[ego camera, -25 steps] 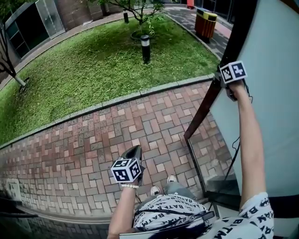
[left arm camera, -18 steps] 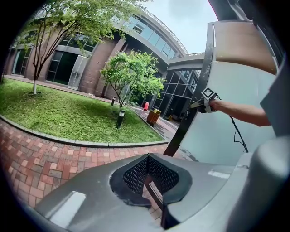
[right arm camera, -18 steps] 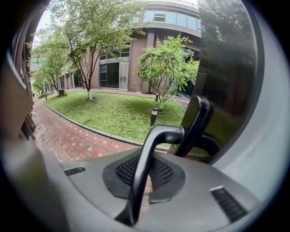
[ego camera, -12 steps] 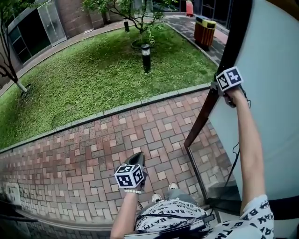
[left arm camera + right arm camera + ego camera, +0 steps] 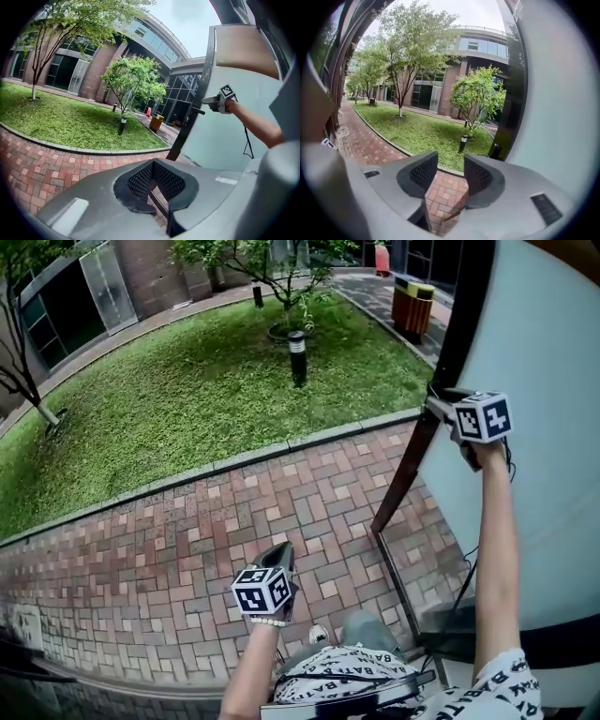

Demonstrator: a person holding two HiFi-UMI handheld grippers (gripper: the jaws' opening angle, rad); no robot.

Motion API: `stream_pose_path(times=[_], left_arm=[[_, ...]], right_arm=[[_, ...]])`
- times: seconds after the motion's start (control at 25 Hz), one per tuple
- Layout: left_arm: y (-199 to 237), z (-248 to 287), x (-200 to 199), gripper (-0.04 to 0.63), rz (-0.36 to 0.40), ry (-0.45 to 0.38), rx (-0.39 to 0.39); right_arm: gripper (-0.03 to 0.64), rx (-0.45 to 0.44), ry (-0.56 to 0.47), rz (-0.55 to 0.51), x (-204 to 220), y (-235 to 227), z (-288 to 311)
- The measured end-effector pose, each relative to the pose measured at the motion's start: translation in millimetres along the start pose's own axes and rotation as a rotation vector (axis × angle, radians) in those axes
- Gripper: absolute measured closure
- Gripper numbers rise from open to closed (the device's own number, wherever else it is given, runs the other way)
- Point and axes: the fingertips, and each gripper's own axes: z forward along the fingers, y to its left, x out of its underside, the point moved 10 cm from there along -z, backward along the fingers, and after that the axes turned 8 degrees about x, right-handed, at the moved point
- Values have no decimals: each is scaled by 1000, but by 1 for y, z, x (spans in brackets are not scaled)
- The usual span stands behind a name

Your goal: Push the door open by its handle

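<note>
The door [image 5: 548, 381] stands swung outward at the right of the head view, its dark edge [image 5: 441, 381] slanting down to the brick paving [image 5: 234, 512]. The right hand-held gripper [image 5: 442, 405] is raised against that edge. Its jaws are opening, and in its own view nothing lies between them [image 5: 451, 161], only bricks and grass seen through the gap. A second ago it sat higher on the edge; now it has slipped slightly down and back towards the pale door face. From the left gripper view, the short dark handle [image 5: 198, 111] juts from the frame just beside the right gripper's tips, apparently no longer clamped. I judge that the handle is being let go, with the push done or almost done, since the doorway is already clear.

The left hand-held gripper [image 5: 275, 555] hangs low over the paving, jaws together and empty [image 5: 153, 165], in much the same place as before.

No table is involved. Beyond the threshold lies a courtyard: a curved kerb, a lawn [image 5: 187, 381], a short lamp post [image 5: 297, 357], small trees [image 5: 272, 259], an orange bin [image 5: 412, 292], and glass-fronted buildings [image 5: 483, 51] around it.
</note>
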Motion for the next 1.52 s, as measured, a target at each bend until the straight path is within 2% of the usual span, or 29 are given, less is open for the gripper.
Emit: stream_pose_path(times=[0.04,0.08,0.12,0.32,0.52,0.84,1.08,1.24,1.52], left_arm=[[-4,-2,2,609,2,-5,-1],[-8,-4,3,609,4,-12,-2],[-11,-7,3,609,5,-20,-3],[-38,-24,5,609,13,-57,-16],[-81,-38,14,609,65,-84,-46],[-189,-110,65,609,116,-116,-109],[-262,-168,89,609,86,-125,-150],[-296,-202,116,609,94,-126,-146],[-325,-244,156,609,78,-121,-128]], right_arm=[[486,-21,-25,4,0,8,-8],[605,-38,-44,1,1,18,-15],[620,-48,-53,-9,2,28,-21],[617,-54,-34,-54,28,77,-44],[617,-155,-48,4,78,112,-82],[617,-269,-65,38,155,147,-208],[617,-341,-57,95,187,162,-289],[618,-336,-84,82,216,183,-343],[618,-408,-47,77,261,229,-397]])
